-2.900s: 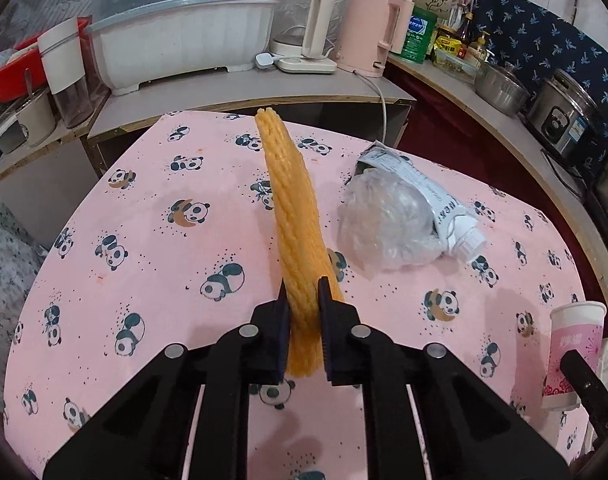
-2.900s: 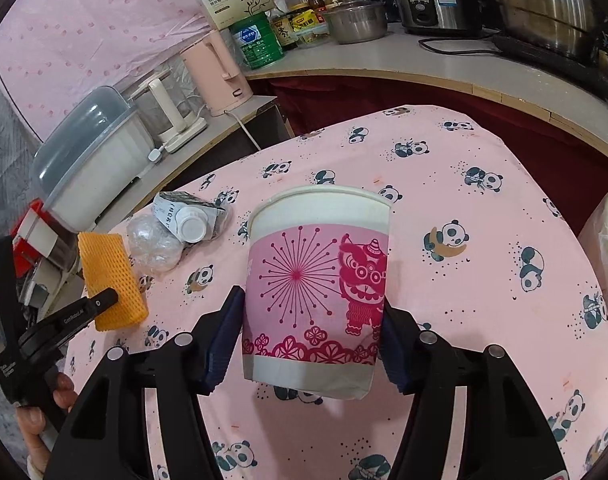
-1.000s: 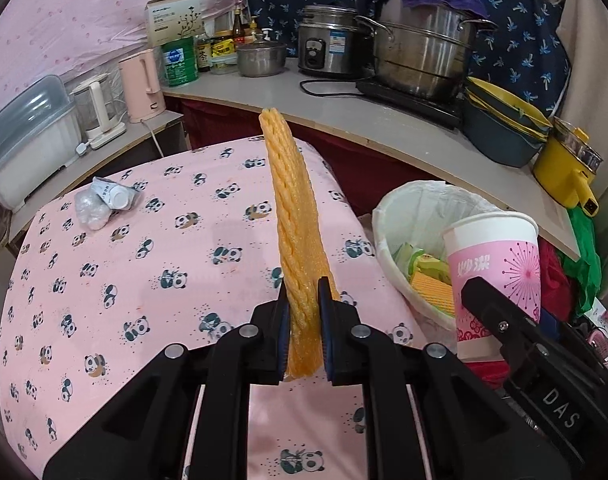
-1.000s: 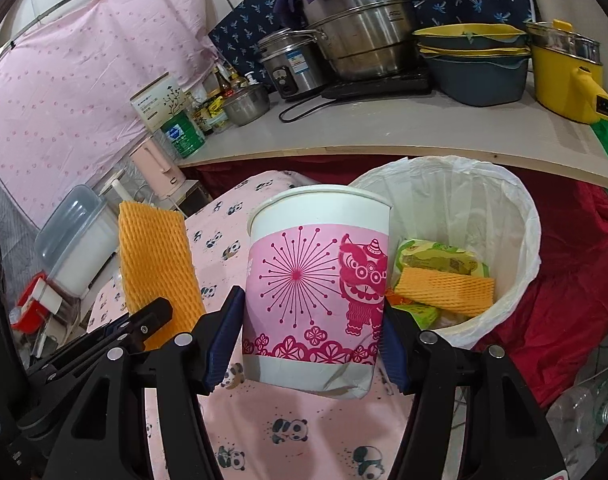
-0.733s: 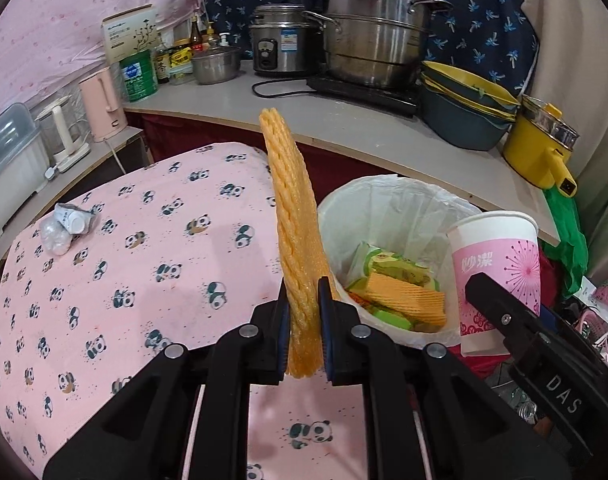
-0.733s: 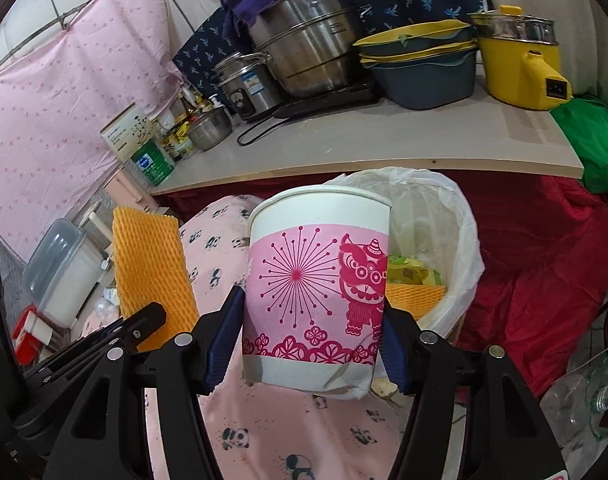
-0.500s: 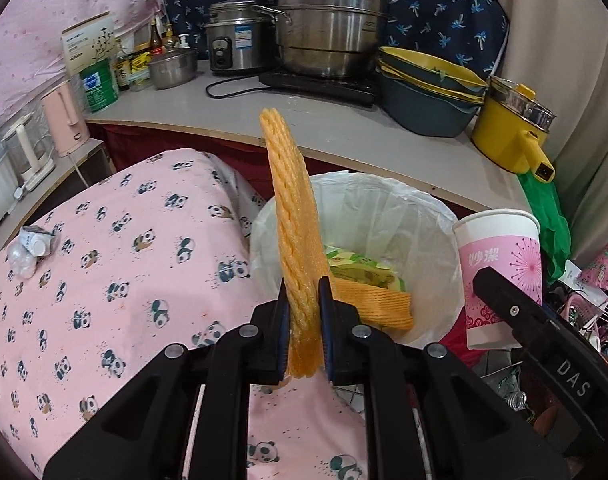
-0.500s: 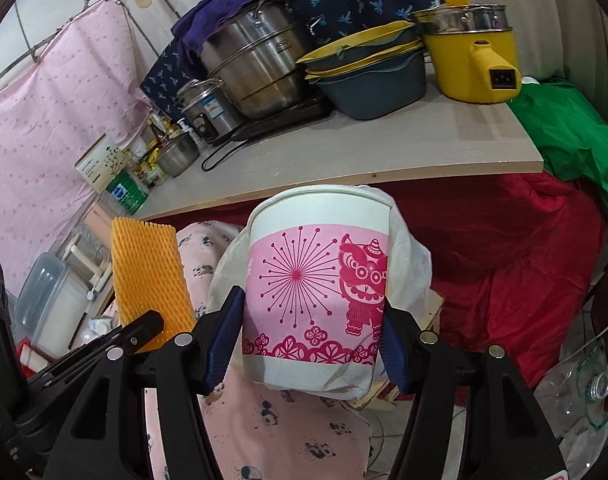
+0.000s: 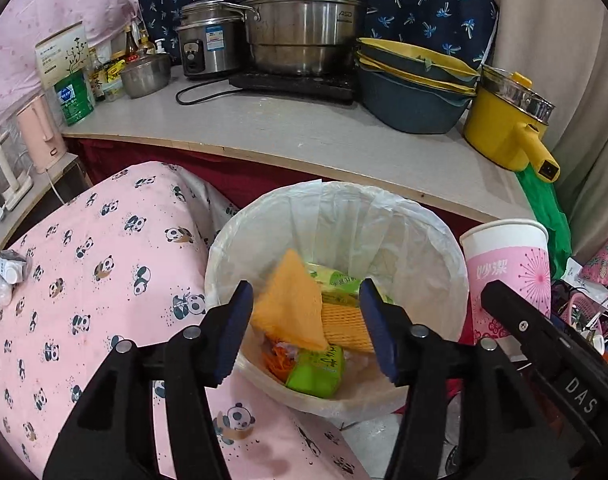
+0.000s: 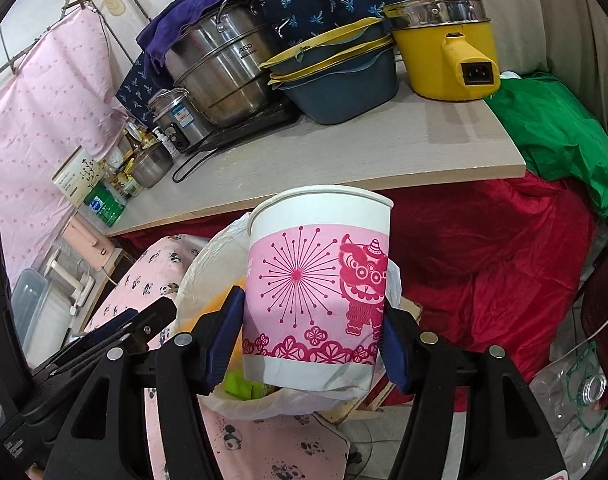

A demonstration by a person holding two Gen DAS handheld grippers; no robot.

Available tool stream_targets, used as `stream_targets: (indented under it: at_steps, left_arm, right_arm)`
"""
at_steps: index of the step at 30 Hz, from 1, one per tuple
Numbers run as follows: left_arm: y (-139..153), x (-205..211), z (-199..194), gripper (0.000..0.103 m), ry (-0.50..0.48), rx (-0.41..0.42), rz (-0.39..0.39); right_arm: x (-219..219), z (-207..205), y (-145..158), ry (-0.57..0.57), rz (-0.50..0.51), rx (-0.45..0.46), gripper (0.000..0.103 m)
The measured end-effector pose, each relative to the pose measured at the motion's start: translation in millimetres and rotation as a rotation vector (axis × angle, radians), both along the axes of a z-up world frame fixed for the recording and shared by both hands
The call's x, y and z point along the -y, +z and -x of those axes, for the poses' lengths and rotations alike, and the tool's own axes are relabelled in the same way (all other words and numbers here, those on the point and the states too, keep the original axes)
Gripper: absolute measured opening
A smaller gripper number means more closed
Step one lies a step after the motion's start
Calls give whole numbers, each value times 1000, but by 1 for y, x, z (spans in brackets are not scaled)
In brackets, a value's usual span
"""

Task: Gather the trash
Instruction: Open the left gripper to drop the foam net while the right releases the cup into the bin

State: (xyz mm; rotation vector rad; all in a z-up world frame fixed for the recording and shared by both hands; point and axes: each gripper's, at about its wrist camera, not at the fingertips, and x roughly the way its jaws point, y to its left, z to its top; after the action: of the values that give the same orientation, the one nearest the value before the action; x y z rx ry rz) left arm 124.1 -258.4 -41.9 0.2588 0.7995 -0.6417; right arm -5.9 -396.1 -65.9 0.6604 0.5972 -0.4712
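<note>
Left gripper (image 9: 306, 326): your jaws have just been opening, nothing pressed; orange foam net (image 9: 292, 308) tilted inside the lined trash bin (image 9: 424, 248).
Right gripper (image 10: 312, 342): you clamp the upright pink paper cup (image 10: 318, 288) by the bin.

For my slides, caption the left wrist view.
Left gripper jaws just opened, orange foam net dropping into the lined bin.

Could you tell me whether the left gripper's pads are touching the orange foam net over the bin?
Apart. In the left wrist view the left gripper has just opened, and the orange foam net hangs clear of both pads above the trash bin.
</note>
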Motion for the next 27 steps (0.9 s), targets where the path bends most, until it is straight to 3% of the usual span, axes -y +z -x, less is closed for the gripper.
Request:
stream_targets:
  at_steps: [17,27]
  left_arm:
    - [-9,-42,-27,54,139,-5,-9]
    - [-4,-68,-32,68,197,8,2]
  right_arm:
    - [-20,-48,-5,85,17,-28,61]
    - [-27,-74,-1,119,35,-41,63]
